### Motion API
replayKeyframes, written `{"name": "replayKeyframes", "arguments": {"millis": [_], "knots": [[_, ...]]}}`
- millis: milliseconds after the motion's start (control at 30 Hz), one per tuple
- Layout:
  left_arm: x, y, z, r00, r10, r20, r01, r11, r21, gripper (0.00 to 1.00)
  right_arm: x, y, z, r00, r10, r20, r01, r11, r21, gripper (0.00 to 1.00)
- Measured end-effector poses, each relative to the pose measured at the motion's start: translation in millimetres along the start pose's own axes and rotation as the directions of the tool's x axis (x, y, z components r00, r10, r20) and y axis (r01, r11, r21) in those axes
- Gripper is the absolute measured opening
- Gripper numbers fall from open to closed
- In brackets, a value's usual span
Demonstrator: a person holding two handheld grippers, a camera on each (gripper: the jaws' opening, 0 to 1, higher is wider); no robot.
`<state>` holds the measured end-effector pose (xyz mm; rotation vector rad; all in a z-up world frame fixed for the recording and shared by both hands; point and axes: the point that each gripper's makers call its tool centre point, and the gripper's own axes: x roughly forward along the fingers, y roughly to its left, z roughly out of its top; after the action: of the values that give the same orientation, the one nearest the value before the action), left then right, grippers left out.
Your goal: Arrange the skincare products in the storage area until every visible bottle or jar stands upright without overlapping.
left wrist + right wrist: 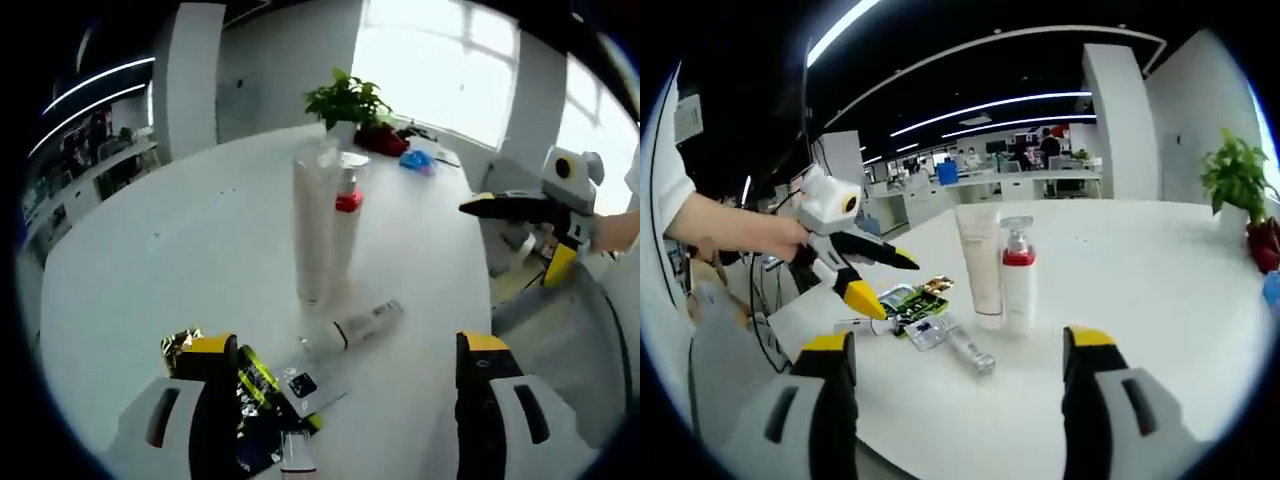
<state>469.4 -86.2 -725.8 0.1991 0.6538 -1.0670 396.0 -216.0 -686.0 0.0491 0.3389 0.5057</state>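
A tall white tube (312, 230) stands upright mid-table with a white pump bottle with a red collar (347, 215) close behind it. A small white tube (362, 325) lies flat in front of them. Green and black sachets (262, 385) and a small bottle (297, 455) lie by my left jaw. My left gripper (343, 345) is open above the lying tube, holding nothing. In the right gripper view the upright tube (980, 265), pump bottle (1018, 275), lying tube (970, 352) and sachets (915, 300) sit ahead of my open right gripper (958, 342). The left gripper (888, 280) hovers open over the sachets.
A potted plant (345, 100), a red item (382, 138) and a blue item (415, 160) stand at the table's far end. The right gripper (510, 240) hangs beyond the round white table's edge (480, 290). A hand (740, 235) holds the left gripper.
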Motion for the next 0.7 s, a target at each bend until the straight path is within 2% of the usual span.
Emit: {"name": "replayKeyframes", "arguments": {"millis": [33, 200, 433, 633, 700], "knots": [[-4.7, -1.5, -3.1, 1.0, 0.016, 0.016, -0.016, 0.999, -0.028, 0.89, -1.6, 0.5, -0.6, 1.0, -0.001, -0.002, 0.001, 1.0, -0.002, 0.86], [-21.7, -18.0, -27.8, 1.0, 0.025, 0.002, -0.025, 0.996, -0.081, 0.91, -8.3, 3.1, 0.4, 1.0, -0.001, 0.0, 0.001, 1.0, 0.003, 0.87], [-47.7, -31.0, -44.2, 0.995, 0.083, 0.049, -0.074, 0.983, -0.167, 0.91, -11.8, 10.8, 7.9, 1.0, 0.004, 0.029, -0.004, 1.0, 0.013, 0.89], [-70.0, -23.2, -54.5, 0.985, 0.162, 0.06, -0.148, 0.97, -0.195, 0.92, -11.4, 15.1, 10.7, 0.999, -0.005, 0.033, 0.005, 1.0, 0.003, 0.9], [-79.5, -19.2, -54.6, 0.977, 0.202, 0.073, -0.184, 0.961, -0.208, 0.93, -11.8, 17.8, 10.8, 0.999, -0.002, 0.036, 0.001, 1.0, 0.016, 0.92]]}}
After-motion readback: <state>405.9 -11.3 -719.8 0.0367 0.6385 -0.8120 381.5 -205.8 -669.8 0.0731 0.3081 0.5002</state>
